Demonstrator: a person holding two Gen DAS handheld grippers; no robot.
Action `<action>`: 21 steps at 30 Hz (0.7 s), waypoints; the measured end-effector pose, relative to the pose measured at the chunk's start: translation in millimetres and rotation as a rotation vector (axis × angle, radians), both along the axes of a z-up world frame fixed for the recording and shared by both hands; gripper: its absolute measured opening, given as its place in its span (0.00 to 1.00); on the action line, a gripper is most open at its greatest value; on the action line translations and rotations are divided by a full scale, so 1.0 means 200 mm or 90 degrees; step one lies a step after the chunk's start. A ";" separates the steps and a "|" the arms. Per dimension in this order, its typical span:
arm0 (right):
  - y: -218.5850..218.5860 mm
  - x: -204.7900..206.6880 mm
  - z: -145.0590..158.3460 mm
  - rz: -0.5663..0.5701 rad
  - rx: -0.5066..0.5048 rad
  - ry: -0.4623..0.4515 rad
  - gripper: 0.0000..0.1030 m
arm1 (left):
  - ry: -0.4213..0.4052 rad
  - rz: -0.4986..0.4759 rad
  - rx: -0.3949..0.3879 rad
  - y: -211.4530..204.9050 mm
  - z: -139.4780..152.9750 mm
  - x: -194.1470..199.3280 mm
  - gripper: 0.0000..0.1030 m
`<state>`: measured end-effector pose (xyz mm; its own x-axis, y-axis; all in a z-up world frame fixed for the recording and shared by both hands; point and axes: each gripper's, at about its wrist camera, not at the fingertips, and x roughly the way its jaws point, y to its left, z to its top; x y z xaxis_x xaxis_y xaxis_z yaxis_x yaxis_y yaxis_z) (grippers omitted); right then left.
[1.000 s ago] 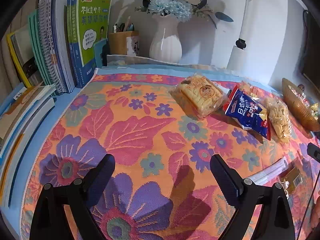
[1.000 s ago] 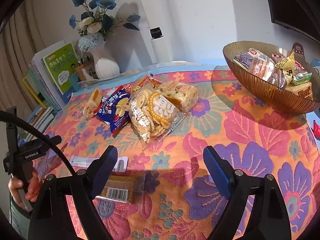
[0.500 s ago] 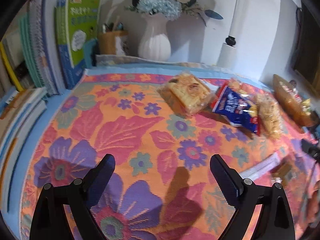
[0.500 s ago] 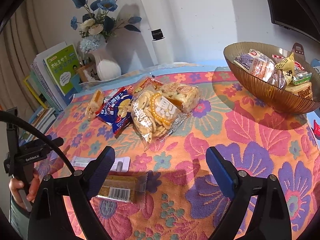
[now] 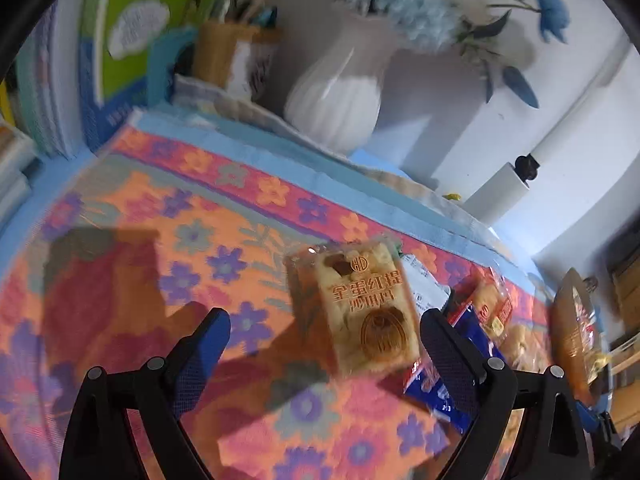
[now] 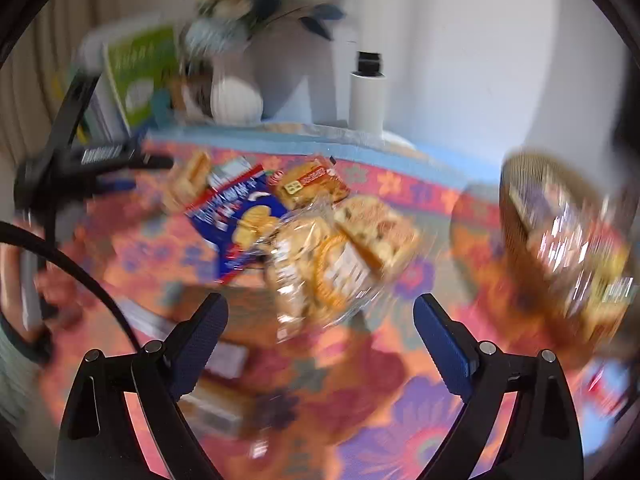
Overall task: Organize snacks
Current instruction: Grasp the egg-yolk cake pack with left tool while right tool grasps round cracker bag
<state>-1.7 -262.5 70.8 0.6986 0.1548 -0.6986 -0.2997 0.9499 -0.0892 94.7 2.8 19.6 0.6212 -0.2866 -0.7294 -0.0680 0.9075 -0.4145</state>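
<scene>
The left gripper [image 5: 324,340] has its fingers spread wide, poised just short of the cake packet [image 5: 356,308] on the desk [image 5: 132,240]; this looks like the approach before a pick. The right gripper [image 6: 320,320], fingers also wide and empty, faces the cracker bag [image 6: 316,268]. Next: straddle the cake packet squarely, then close. Beyond the cake packet lie one blue packet [image 6: 236,216] and one orange packet [image 6: 310,184]; farther off, one bowl [image 6: 560,240] of snacks, blurred.
</scene>
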 end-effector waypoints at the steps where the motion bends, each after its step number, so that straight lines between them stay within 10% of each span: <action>1: 0.01 0.03 -0.01 0.012 0.001 0.003 0.92 | -0.001 -0.009 -0.020 0.00 -0.03 0.01 0.92; 8: 0.05 0.22 -0.11 0.042 0.018 0.010 0.90 | -0.023 -0.048 0.018 -0.10 -0.06 0.04 0.92; 12: 0.07 0.20 -0.14 0.027 0.003 -0.019 0.82 | -0.032 -0.066 0.070 -0.18 -0.05 0.03 0.57; 14: 0.05 0.18 -0.15 0.018 0.018 -0.005 0.56 | -0.038 -0.064 0.083 -0.19 -0.05 0.02 0.52; 21: -0.06 -0.02 -0.14 -0.062 0.044 -0.003 0.52 | -0.082 -0.078 0.094 -0.14 0.04 -0.12 0.47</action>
